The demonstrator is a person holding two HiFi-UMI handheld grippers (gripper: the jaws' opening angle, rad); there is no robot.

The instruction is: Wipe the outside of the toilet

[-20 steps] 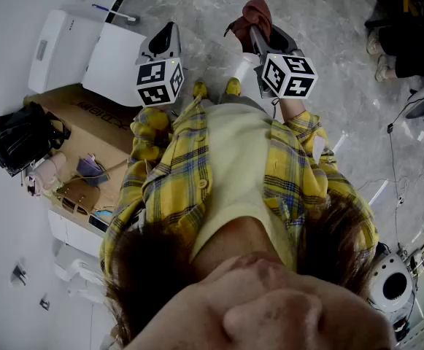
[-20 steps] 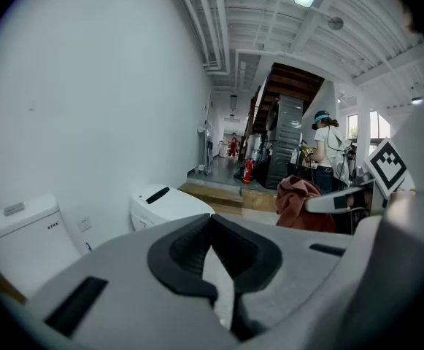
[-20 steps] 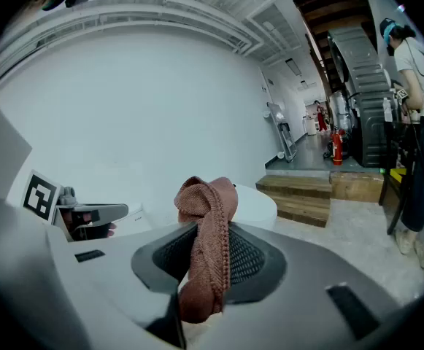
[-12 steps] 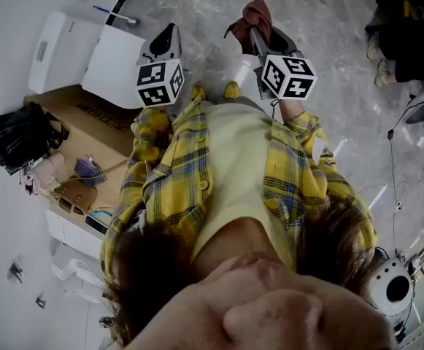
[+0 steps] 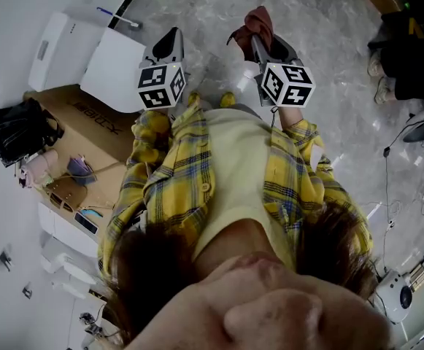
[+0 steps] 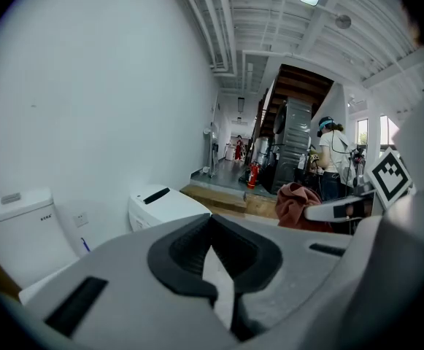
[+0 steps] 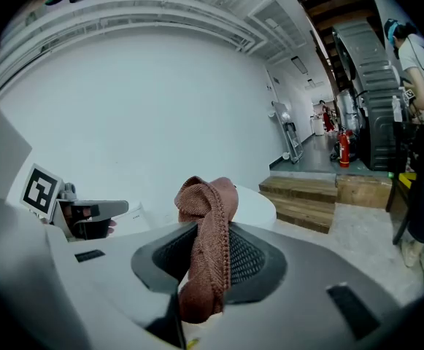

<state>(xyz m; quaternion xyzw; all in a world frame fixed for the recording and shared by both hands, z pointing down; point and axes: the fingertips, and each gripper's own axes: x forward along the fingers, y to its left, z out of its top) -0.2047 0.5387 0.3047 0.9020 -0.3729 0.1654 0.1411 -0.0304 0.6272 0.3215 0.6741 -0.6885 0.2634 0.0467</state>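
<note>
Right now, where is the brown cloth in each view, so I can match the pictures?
Head view: brown cloth at top centre, above the right marker cube.
Left gripper view: right of centre, hanging at the tip of the other tool.
Right gripper view: dead centre, clamped between the jaws.
Shared landmark: the right hand-held gripper holding it. The wooden steps lie behind it in both gripper views.

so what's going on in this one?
A person holds a gripper in each hand. The right gripper is clamped on a brown cloth; the left gripper is shut and empty. The white toilet sits ahead on the person's left. The cloth is in the air, not touching it, so wiping hasn't started.
</note>
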